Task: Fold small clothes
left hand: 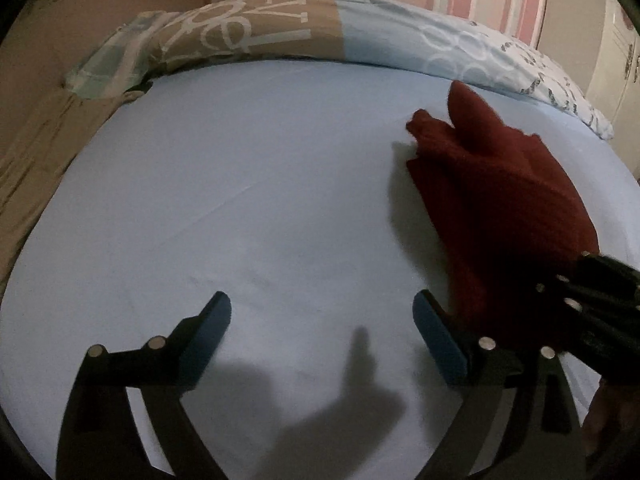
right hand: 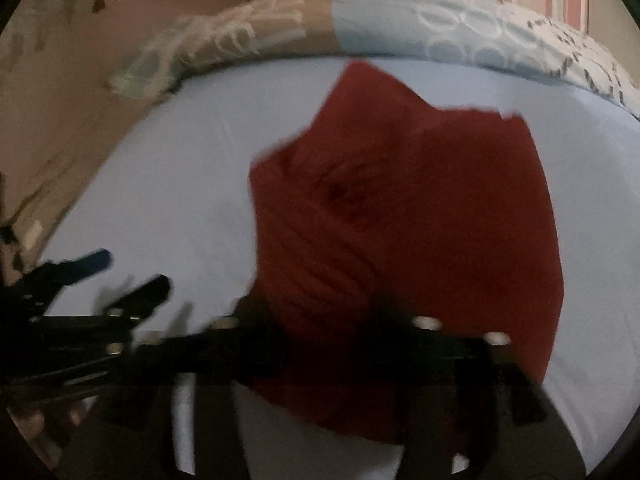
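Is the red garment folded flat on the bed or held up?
Held up, bunched. The red garment hangs creased from the right gripper, shut on its lower end, above the blue sheet. The left gripper is open, empty.

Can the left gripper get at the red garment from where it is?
Probably yes. The left gripper is open over bare sheet, with the red garment just to its right and nothing between. The right gripper already holds the near edge, crowding that side.
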